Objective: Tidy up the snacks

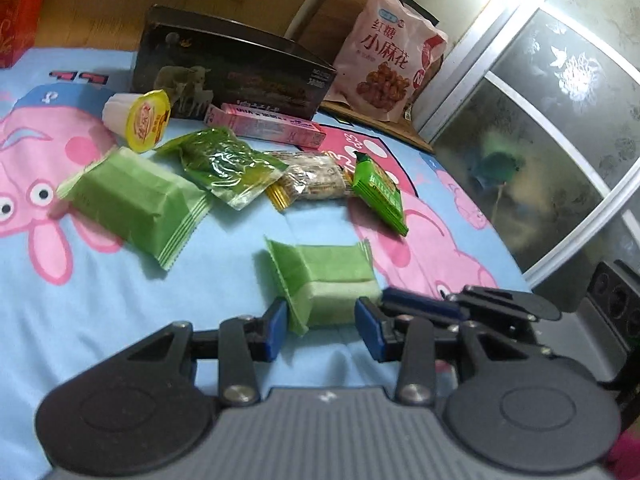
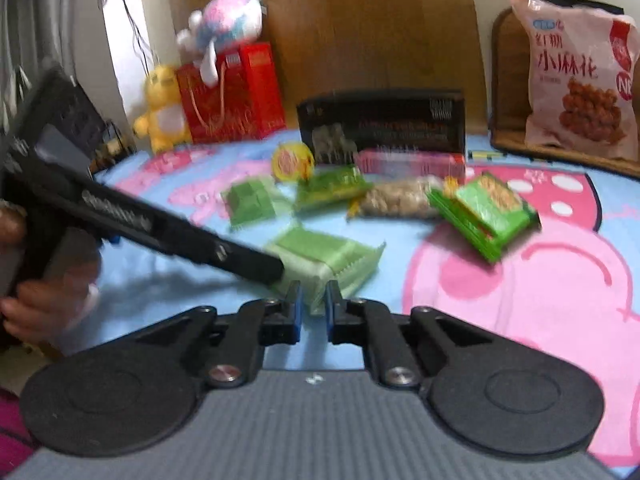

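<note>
Several wrapped snacks lie on a blue cartoon-pig cloth (image 1: 224, 248). A pale green snack pack (image 1: 324, 284) lies nearest. My left gripper (image 1: 322, 326) is open, its blue pads on either side of the pack's near end. In the right wrist view the same pack (image 2: 324, 258) sits just beyond my right gripper (image 2: 313, 306), whose jaws are narrowly apart around its near edge; a firm hold cannot be confirmed. The left gripper's black body (image 2: 160, 228) reaches in from the left. Another green pack (image 1: 132, 200), a clear green bag (image 1: 224, 164), a nut bar (image 1: 312, 180) and a green sachet (image 1: 380, 192) lie beyond.
A dark box (image 1: 236, 68) stands at the back with a pink box (image 1: 264, 124) and a yellow-lidded jelly cup (image 1: 140, 120) before it. A pink snack bag (image 1: 388, 52) leans at the back right. A red gift bag (image 2: 232, 92) and plush toys (image 2: 228, 20) stand at the back left.
</note>
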Demonstrator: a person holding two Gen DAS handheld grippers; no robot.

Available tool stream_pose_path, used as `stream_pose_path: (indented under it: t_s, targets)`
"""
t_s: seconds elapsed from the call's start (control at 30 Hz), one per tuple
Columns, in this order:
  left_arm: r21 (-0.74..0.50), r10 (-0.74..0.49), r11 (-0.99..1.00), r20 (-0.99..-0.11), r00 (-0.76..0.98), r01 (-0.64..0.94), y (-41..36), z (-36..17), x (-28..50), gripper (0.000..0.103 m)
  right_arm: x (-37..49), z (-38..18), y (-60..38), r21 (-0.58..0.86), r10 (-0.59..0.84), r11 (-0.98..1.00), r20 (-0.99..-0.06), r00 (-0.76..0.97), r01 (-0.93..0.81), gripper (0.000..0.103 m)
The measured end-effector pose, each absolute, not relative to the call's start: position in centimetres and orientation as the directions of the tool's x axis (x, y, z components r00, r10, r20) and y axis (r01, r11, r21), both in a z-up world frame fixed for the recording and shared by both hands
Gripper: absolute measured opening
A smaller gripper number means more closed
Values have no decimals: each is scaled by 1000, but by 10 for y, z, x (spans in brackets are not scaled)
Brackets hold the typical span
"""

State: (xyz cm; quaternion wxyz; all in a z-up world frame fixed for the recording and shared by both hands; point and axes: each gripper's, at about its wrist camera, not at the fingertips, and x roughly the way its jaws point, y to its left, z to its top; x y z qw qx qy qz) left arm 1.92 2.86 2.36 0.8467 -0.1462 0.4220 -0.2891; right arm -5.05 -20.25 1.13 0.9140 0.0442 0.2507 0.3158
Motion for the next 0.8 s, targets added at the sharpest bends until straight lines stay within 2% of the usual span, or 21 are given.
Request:
stream_pose_path:
  t_s: [0.17, 0.3, 0.37, 0.4, 0.43, 0.5, 0.53, 0.6, 0.63, 0.67, 0.7, 0.8]
  targets:
    - [-604, -698, 712, -556, 451, 358, 41, 32, 22, 36, -41, 21, -204, 294, 623, 782, -399, 673, -550, 14]
    - [-604, -681, 723, -541, 494, 335, 49, 38, 26, 37, -42, 19, -211, 276, 586, 810, -396, 707, -517, 17]
    - [-600, -671, 731, -547, 501, 325, 54, 38, 29, 37, -43, 17, -217, 258, 561, 828, -414, 717, -498, 32]
    - [-600, -666, 735, -556, 497, 315, 55, 36, 31, 38, -44, 14, -218, 244, 551, 833, -431, 715, -496, 48]
    - [-602, -662, 739, -568, 489, 302, 55, 34, 34, 40, -44, 12, -220, 230, 546, 836, -443, 712, -498, 54]
    - [-607, -665, 738, -579, 472, 294, 52, 29, 39, 43, -43, 8, -217, 190, 541, 833, -476, 693, -519, 56]
    - [-607, -666, 738, -584, 464, 295, 49, 27, 40, 43, -41, 6, -214, 167, 538, 830, -495, 683, -533, 62]
    - [-604, -669, 738, -595, 445, 300, 42, 23, 44, 43, -36, 1, -205, 125, 531, 820, -527, 663, -558, 63]
    - [-605, -673, 736, -598, 436, 306, 38, 19, 46, 41, -35, -1, -199, 92, 523, 819, -528, 669, -567, 60]
    - [-598, -667, 741, -605, 434, 305, 35, 17, 47, 39, -33, -2, -192, 58, 517, 813, -531, 672, -579, 54]
    - [-589, -660, 748, -607, 443, 307, 33, 16, 46, 34, -33, -1, -186, 31, 516, 805, -528, 674, -592, 40]
    - [-518, -615, 786, -595, 516, 339, 31, 28, 40, 34, -32, 5, -180, 10, 506, 818, -487, 711, -576, 37]
